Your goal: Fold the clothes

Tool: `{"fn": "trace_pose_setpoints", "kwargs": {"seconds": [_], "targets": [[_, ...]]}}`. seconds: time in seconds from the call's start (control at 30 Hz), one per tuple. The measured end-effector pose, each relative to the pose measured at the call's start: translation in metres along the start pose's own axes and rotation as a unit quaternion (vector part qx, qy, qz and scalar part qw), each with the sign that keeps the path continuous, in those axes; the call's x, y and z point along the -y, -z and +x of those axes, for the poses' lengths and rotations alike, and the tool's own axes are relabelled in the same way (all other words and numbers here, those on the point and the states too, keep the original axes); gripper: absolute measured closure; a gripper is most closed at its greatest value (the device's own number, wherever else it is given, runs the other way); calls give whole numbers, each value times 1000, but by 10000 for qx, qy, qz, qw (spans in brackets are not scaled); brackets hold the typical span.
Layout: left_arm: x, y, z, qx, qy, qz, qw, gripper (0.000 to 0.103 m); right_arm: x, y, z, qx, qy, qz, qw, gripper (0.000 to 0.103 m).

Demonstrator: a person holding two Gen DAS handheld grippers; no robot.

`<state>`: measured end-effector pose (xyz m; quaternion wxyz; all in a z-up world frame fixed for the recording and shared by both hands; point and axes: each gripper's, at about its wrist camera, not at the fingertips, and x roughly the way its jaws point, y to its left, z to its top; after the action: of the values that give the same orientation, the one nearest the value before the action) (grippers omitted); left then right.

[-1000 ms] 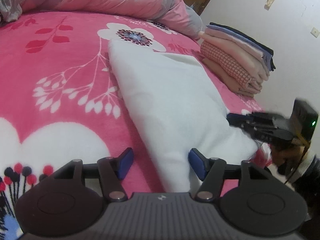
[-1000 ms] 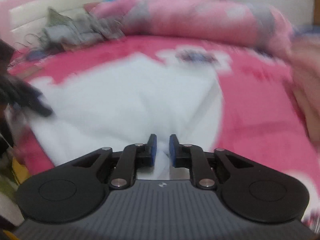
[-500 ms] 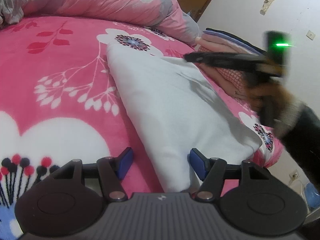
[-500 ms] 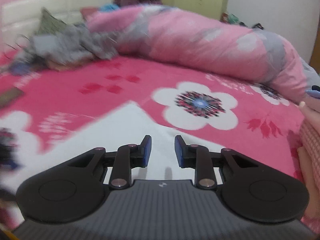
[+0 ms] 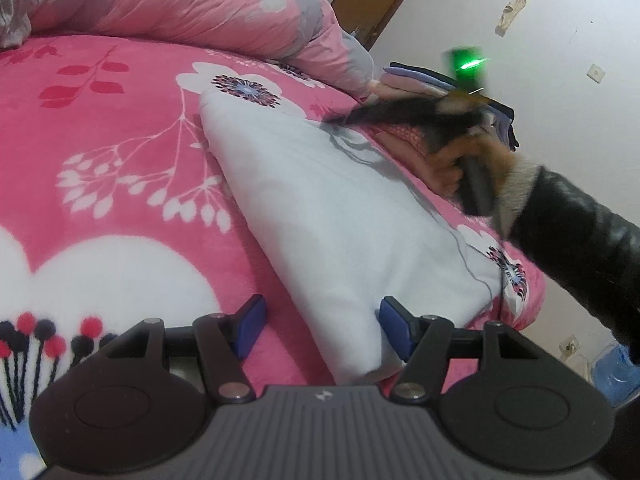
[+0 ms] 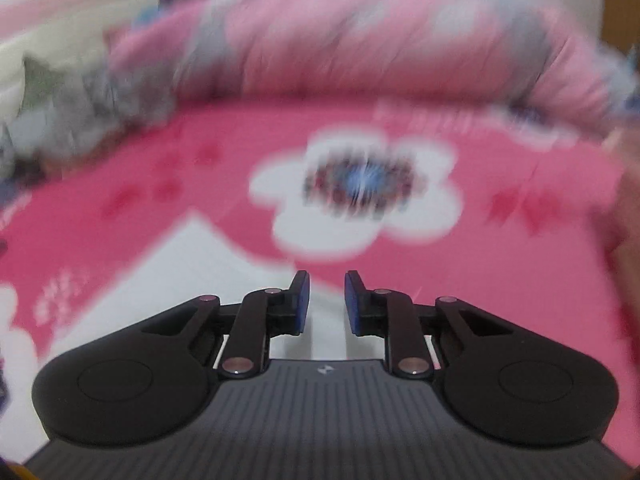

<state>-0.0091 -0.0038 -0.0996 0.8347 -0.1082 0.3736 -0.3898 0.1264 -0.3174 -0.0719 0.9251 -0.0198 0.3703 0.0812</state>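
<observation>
A white folded garment (image 5: 320, 208) lies on the pink floral blanket (image 5: 100, 128). Its near corner sits between the fingers of my left gripper (image 5: 322, 330), which is open and low over the bed; the left pad is clear of the cloth. My right gripper (image 5: 376, 114), held in a hand with a black sleeve, hovers blurred over the garment's far right corner. In the blurred right wrist view the right gripper (image 6: 327, 304) has a narrow gap, its jaws closing with nothing between them, above the white garment (image 6: 180, 280).
A stack of folded clothes (image 5: 412, 80) stands at the bed's far right edge, partly hidden by the right hand. A rolled pink quilt (image 5: 180, 4) runs along the back, with grey clothes (image 5: 12, 12) at the far left. The bed's right edge drops to a wall.
The right gripper travelled from the garment's near right edge to its far right corner, and its view now looks over the blanket's flower. The left gripper stayed put, still open.
</observation>
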Motion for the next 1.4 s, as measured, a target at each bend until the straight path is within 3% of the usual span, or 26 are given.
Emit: {"fn": "trace_pose_setpoints", "kwargs": {"seconds": [0.1,0.17,0.27,0.37,0.47,0.53,0.6,0.67,0.73,0.8,0.9,0.97,1.1,1.13,1.17,1.23,1.4], "targets": [[-2,2,-1,41,81,-1,10000,39,24,2,24,-373,962,85,9946,87],[-6,3,-1,78,156,-33,9998,39,37,-7,15,-392,1539,348,9867,88],[-8,4,-1,107,234,-28,9997,38,21,-22,-10,-66,968,285,9949,88],[-9,4,-2,119,256,-28,9996,38,-14,-33,-5,42,-179,179,9997,87],[-9,4,-3,119,281,-44,9995,39,-47,-38,12,37,-1260,90,9920,89],[-11,5,-3,136,328,-57,9994,39,-50,-30,38,-233,-1091,27,9937,89],[-12,6,-3,158,371,-66,9992,39,-34,-21,55,-433,-776,296,9956,98],[-14,7,-3,181,415,-74,9989,39,-25,-25,45,-290,-487,603,9966,103],[-16,8,-4,204,458,-83,9987,38,-40,-34,30,-66,-190,326,9993,98],[-16,8,-4,216,470,-84,9986,38,-61,-42,19,38,-406,-53,9992,98],[-16,9,-4,216,470,-82,9986,39,-88,-48,24,-119,-1363,-291,9902,98],[-16,9,-4,214,467,-77,9986,39,-99,-46,46,-374,-1530,-343,9869,100],[-16,9,-5,224,483,-57,9986,39,-83,-50,78,-325,-625,-7,9975,103],[-16,10,-5,234,481,-45,9986,39,-80,-52,81,-293,-328,56,9990,96],[-16,11,-5,246,482,-39,9985,39,-78,-55,74,-222,-49,40,9997,96],[-17,11,-6,256,493,-41,9984,38,-75,-55,55,-97,-213,-103,9997,96],[-15,12,-5,257,469,-58,9986,38,-89,-22,-19,176,-1189,-480,9916,96]]}}
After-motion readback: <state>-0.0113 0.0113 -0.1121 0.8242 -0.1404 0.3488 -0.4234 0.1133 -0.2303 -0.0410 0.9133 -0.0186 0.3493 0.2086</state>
